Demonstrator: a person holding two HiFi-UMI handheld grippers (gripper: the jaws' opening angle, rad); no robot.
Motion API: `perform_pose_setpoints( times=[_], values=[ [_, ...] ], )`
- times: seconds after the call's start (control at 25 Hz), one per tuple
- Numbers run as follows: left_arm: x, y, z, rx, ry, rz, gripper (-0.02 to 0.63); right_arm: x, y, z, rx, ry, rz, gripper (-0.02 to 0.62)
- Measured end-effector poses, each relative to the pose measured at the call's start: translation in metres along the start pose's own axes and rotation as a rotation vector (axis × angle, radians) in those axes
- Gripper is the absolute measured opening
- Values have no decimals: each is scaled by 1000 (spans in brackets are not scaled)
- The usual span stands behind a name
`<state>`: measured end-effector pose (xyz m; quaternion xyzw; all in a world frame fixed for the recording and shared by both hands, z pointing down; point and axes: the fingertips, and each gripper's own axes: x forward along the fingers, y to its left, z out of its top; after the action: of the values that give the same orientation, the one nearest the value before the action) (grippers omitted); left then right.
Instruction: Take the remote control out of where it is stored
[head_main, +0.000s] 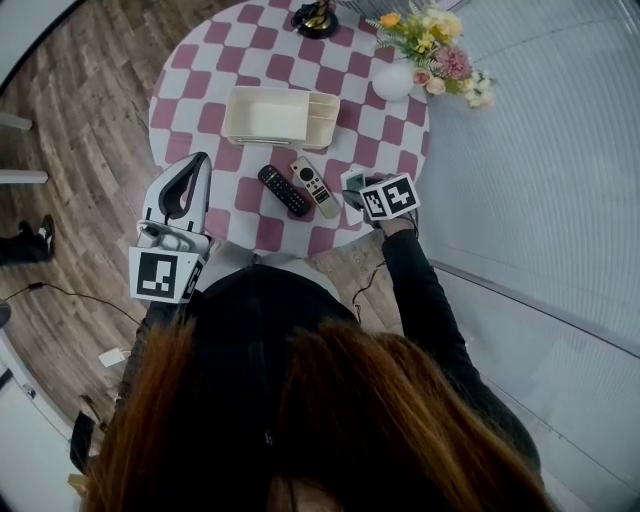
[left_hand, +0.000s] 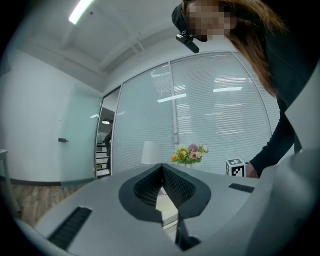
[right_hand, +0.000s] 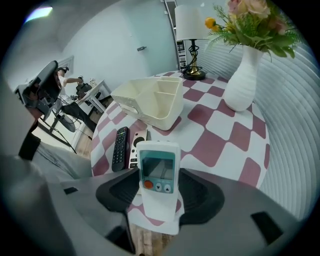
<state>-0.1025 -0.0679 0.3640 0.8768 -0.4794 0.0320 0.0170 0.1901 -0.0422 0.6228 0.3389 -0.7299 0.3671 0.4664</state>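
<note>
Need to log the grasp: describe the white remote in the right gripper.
The white remote looks like smooth plastic: a pale green screen above an orange button and two small pale ones. It stands upright, screen toward the camera, clamped at its lower sides by the right gripper at the table edge.

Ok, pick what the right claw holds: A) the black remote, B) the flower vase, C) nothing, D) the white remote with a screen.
D: in the right gripper view the white remote with a screen sits clamped in the right claw, while the black remote lies on the table.
</note>
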Motion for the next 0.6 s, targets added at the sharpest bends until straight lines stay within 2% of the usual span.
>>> perform_pose_setpoints(
  times=[0.6],
  values=[
    [-7, 6, -3, 5, 16, 45, 9, 48, -8, 10, 30, 27, 14, 252]
  ],
)
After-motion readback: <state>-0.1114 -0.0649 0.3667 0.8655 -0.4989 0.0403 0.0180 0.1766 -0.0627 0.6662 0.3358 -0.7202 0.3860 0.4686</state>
